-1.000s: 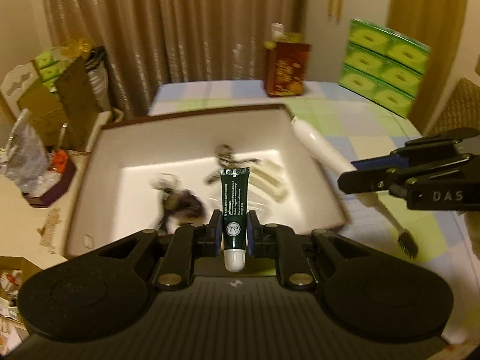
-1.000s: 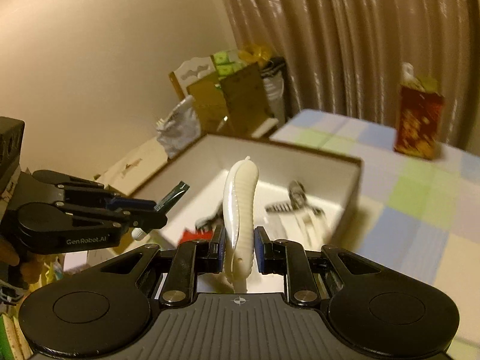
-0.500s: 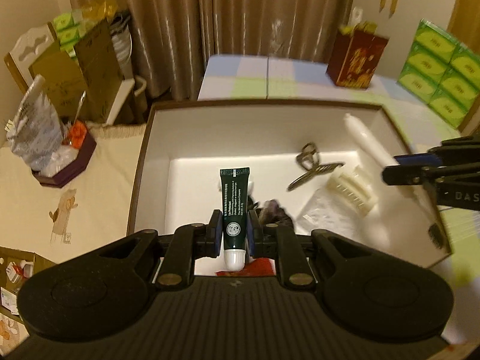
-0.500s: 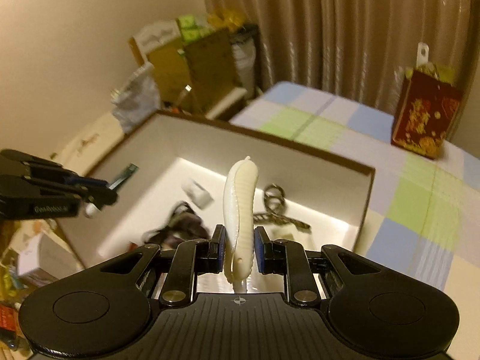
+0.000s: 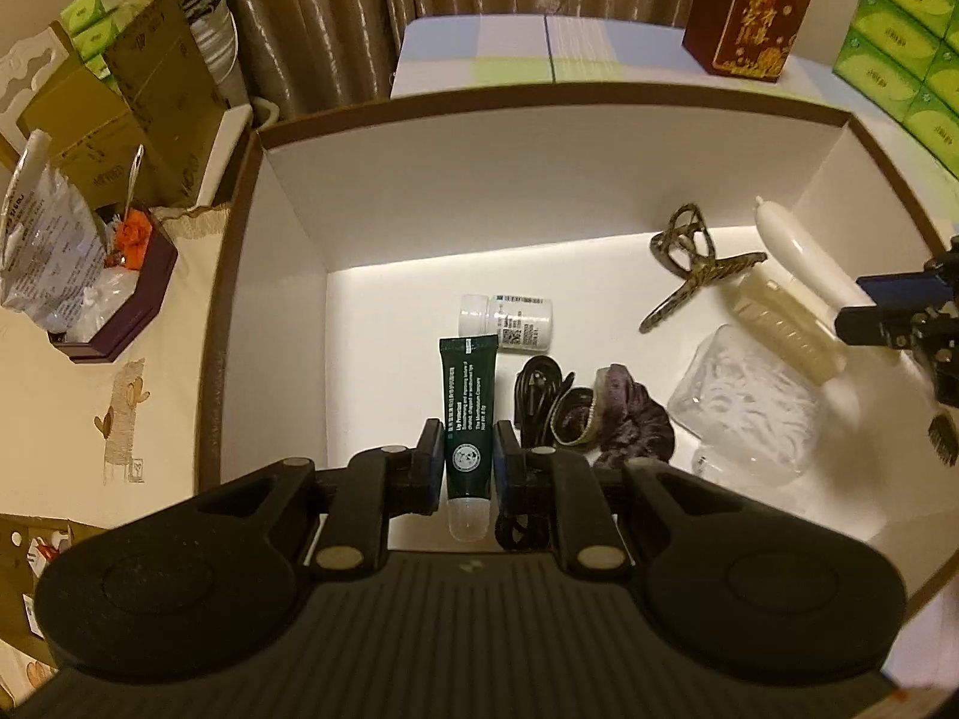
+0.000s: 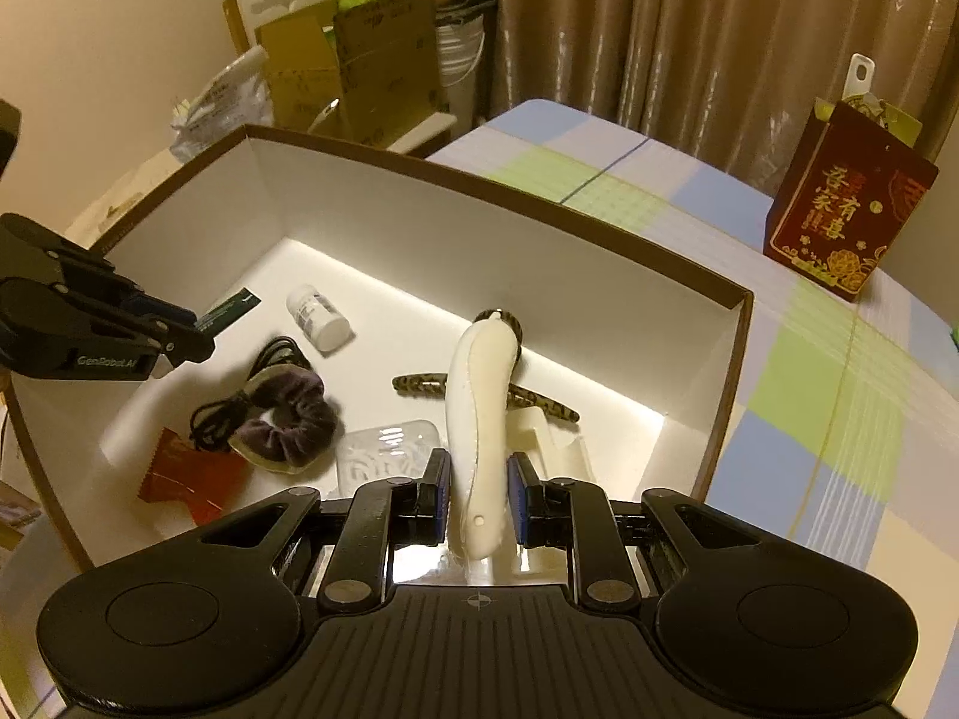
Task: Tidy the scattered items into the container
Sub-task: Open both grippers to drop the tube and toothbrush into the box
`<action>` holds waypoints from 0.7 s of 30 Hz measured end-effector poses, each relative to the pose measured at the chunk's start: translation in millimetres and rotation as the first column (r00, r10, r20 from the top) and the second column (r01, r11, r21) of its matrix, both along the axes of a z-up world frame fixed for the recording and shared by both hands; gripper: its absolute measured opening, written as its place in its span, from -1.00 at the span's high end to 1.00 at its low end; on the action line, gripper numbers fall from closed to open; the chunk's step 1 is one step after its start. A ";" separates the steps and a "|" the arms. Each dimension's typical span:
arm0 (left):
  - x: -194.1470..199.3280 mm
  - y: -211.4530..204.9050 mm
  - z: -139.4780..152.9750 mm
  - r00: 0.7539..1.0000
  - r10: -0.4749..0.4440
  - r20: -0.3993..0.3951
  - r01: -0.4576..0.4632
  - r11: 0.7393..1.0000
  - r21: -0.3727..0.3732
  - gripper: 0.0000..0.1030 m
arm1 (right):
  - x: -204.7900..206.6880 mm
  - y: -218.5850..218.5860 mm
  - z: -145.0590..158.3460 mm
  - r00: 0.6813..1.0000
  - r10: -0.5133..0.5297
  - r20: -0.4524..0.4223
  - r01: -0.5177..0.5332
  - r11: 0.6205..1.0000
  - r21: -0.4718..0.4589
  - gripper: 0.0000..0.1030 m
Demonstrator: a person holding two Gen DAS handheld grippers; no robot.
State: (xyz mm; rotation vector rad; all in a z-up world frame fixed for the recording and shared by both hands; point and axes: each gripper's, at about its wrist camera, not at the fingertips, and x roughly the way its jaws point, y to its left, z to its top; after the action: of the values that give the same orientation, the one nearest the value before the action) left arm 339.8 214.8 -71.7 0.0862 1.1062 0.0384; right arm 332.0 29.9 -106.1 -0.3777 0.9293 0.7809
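White-walled and brown-rimmed, the box (image 5: 539, 180) already holds one pill bottle (image 5: 506, 320), one black cable (image 5: 533, 401), one purple scrunchie (image 5: 629, 413), one tortoiseshell hair clip (image 5: 689, 266), one cream claw clip (image 5: 785, 323), one clear packet (image 5: 746, 407) and one red packet (image 6: 186, 470).

I have my left gripper (image 5: 469, 467) clenched on one green tube (image 5: 467, 413) above the box's near edge, and my right gripper (image 6: 478, 494) clamped on one white brush (image 6: 482, 419) by its right wall; I judge only these two releases remain.
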 end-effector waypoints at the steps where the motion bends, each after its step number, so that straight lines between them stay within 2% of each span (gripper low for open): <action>1: 2.0 0.8 -2.4 1.000 0.000 -0.009 0.000 1.000 -0.001 0.75 | 0.7 0.4 -0.8 1.000 0.002 -0.001 -0.002 1.000 -0.004 0.67; 6: 4.5 2.5 -6.6 1.000 -0.008 -0.020 0.008 1.000 -0.002 0.74 | 4.0 2.8 -6.1 1.000 0.009 -0.001 -0.009 1.000 -0.026 0.67; 8: 5.3 3.2 -7.2 1.000 -0.007 -0.024 0.007 1.000 0.001 0.60 | 5.6 4.1 -8.1 1.000 0.016 -0.007 -0.016 0.999 -0.030 0.67; 12: 4.6 3.3 -6.6 1.000 -0.008 -0.029 0.008 1.000 0.003 0.50 | 6.3 9.3 -11.8 0.999 0.041 -0.010 -0.042 0.998 -0.053 0.67; 14: 3.2 2.3 -6.0 0.999 -0.009 -0.031 0.009 1.000 0.008 0.34 | 6.4 10.1 -12.2 0.999 0.043 -0.010 -0.043 0.998 -0.050 0.63; 15: 2.4 1.5 -5.2 0.999 -0.011 -0.031 0.011 1.000 0.011 0.31 | 6.3 10.0 -12.2 0.999 0.041 -0.012 -0.042 0.998 -0.049 0.59; 17: 0.2 0.2 -2.8 1.000 -0.012 -0.027 0.012 1.000 0.010 0.28 | 5.1 8.3 -10.6 0.999 0.041 -0.012 -0.041 0.998 -0.038 0.23; 18: -1.0 -0.3 -1.1 1.000 -0.010 -0.024 0.010 1.000 0.009 0.27 | 3.4 7.0 -8.7 0.999 0.048 -0.012 -0.048 0.999 -0.025 0.20; 21: -6.0 -2.2 5.5 1.000 -0.002 -0.010 0.002 1.000 0.016 0.19 | -4.5 2.7 -1.6 0.999 0.053 -0.005 -0.053 0.999 -0.002 -0.06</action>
State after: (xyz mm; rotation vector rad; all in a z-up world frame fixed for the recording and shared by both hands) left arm 333.8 212.6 -66.2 0.1018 1.1158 0.0453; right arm 327.5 32.7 -107.7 -0.4041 0.9284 0.8299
